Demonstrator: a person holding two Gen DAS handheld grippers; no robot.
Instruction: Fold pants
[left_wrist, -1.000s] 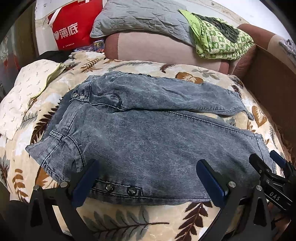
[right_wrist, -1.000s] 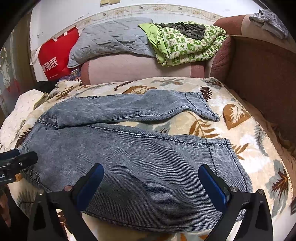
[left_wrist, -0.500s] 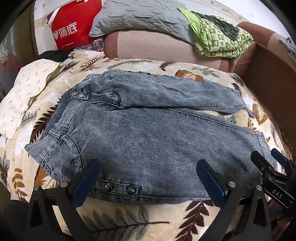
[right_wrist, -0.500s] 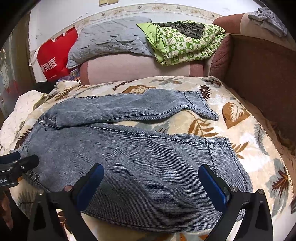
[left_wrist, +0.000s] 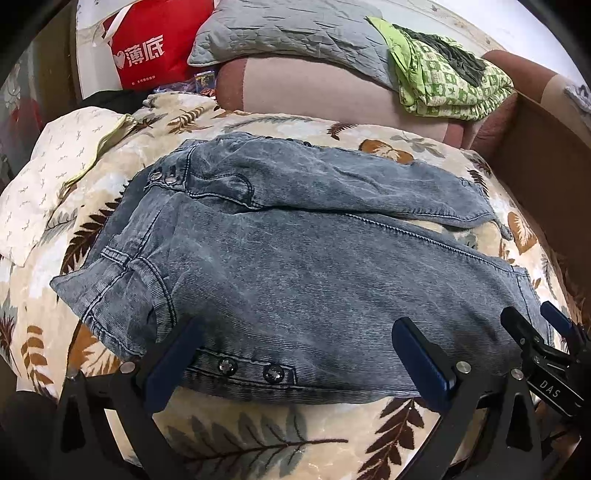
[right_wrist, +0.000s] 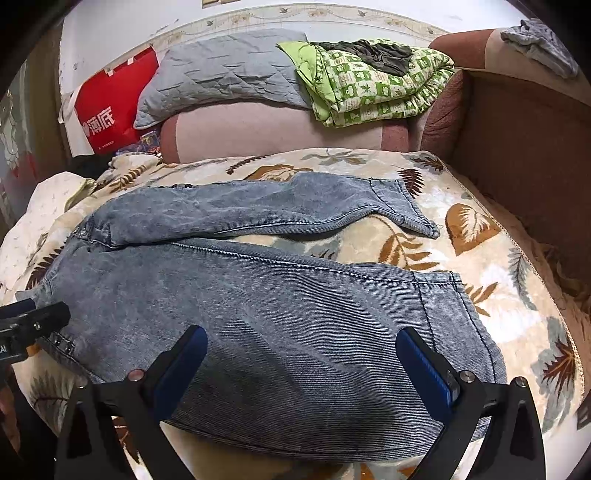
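Grey-blue denim pants (left_wrist: 295, 266) lie spread on a leaf-print blanket (left_wrist: 258, 439), waistband to the left, legs running right. The far leg (right_wrist: 277, 206) lies apart from the near leg (right_wrist: 295, 332). My left gripper (left_wrist: 295, 365) is open above the near edge by the waistband buttons (left_wrist: 251, 369), holding nothing. My right gripper (right_wrist: 301, 365) is open above the near leg close to its hem (right_wrist: 465, 321), also empty. Each gripper shows at the edge of the other's view: the right one (left_wrist: 546, 354) and the left one (right_wrist: 29, 325).
A sofa back (right_wrist: 266, 129) carries a grey quilted pillow (right_wrist: 229, 74) and a green patterned blanket (right_wrist: 373, 81). A red shopping bag (left_wrist: 147, 48) stands at the back left. A brown armrest (right_wrist: 524, 147) rises on the right. A white patterned cloth (left_wrist: 44, 173) lies left.
Both grippers have shifted only slightly; the pants sit a little lower in the left wrist view. Nothing has been gripped.
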